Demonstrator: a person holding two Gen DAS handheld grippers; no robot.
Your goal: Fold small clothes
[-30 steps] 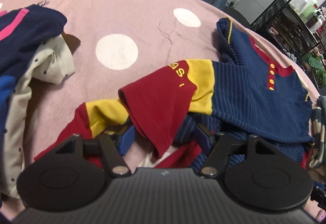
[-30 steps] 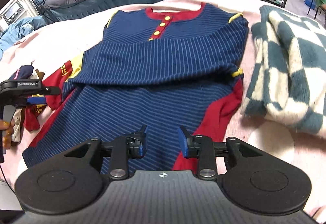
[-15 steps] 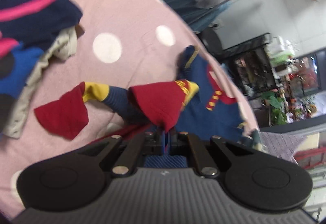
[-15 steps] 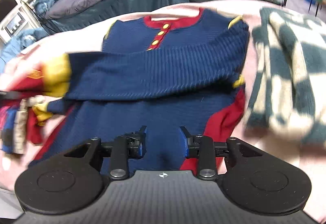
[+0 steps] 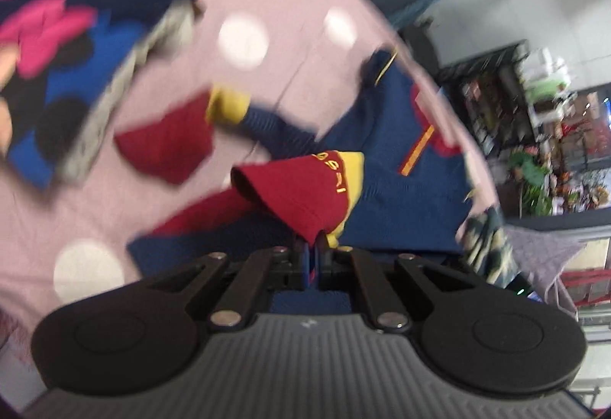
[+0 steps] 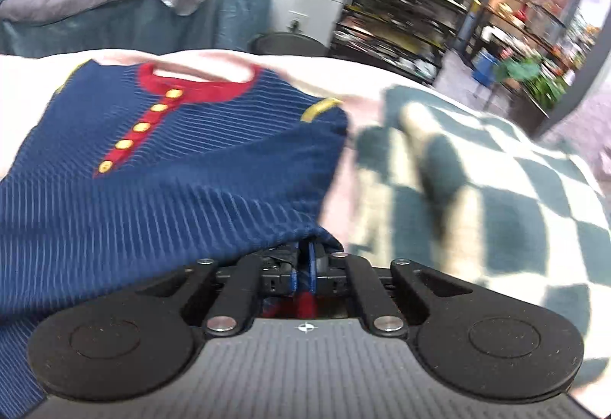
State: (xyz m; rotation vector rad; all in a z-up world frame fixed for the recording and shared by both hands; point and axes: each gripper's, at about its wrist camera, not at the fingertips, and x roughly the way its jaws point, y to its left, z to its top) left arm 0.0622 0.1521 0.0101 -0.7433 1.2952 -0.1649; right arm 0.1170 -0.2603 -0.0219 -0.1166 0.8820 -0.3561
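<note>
Since a second ago both my tongs have gone from spread to pinching: my left gripper (image 5: 312, 258) clamps the red-and-yellow sleeve (image 5: 305, 197) and has lifted it; my right gripper (image 6: 303, 266) grips the hem of the navy striped top (image 6: 160, 197); one top, two sleeves, the other sleeve (image 5: 168, 148) lying flat toward the bed's left edge; one heap of other clothes (image 5: 76, 56) there, one checked blanket (image 6: 477, 190) at the right edge; pink dotted bedspread (image 5: 244, 41), cluttered shelves (image 6: 401, 26) behind; red collar, five yellow buttons (image 6: 142, 127).
</note>
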